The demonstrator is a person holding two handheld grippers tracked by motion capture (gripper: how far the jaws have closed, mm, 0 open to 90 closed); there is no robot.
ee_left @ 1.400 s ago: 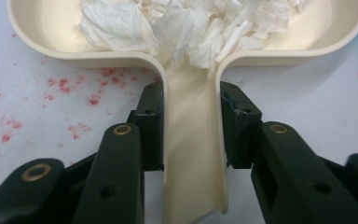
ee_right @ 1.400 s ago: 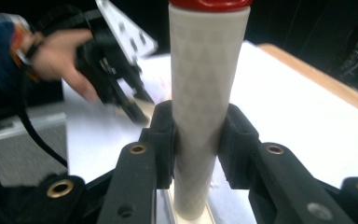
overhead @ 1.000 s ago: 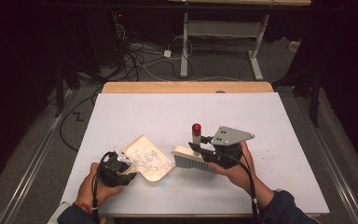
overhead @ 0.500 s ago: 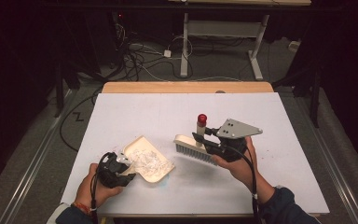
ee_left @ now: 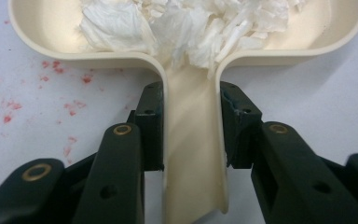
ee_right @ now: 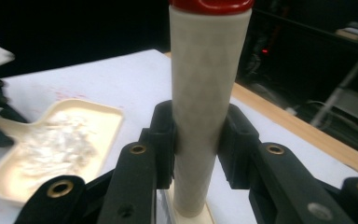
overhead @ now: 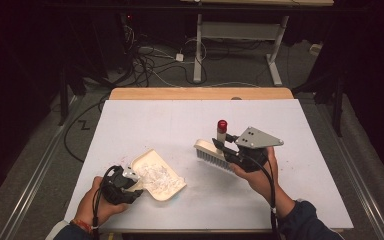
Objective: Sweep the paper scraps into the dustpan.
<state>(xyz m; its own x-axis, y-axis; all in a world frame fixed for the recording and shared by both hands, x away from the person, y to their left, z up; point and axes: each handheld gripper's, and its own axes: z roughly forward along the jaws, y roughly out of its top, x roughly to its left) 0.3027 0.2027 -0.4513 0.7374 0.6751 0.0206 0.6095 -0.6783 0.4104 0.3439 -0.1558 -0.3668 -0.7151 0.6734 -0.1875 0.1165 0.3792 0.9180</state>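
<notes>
A cream dustpan (overhead: pixel 172 190) lies on the white table, holding white paper scraps (overhead: pixel 156 176). My left gripper (overhead: pixel 130 186) is shut on its handle; in the left gripper view the pads (ee_left: pixel 151 126) press both sides of the handle (ee_left: pixel 193 154), with the scraps (ee_left: pixel 191 28) in the pan beyond. My right gripper (overhead: pixel 226 149) is shut on the upright, red-capped handle (overhead: pixel 222 131) of a hand brush (overhead: pixel 210 154), right of the pan. The right gripper view has the pale handle (ee_right: pixel 205 93) between its pads and the dustpan (ee_right: pixel 112 116) at left.
Small red specks (ee_left: pixel 9 107) dot the white table (overhead: pixel 290 130) beside the dustpan's handle. A wooden strip (overhead: pixel 200 94) runs along the table's far edge. Behind it on the dark floor are cables (overhead: pixel 150 60) and a desk frame (overhead: pixel 240 35).
My right gripper has carried the brush a little to the right and away from the dustpan. The left gripper and the dustpan have stayed put.
</notes>
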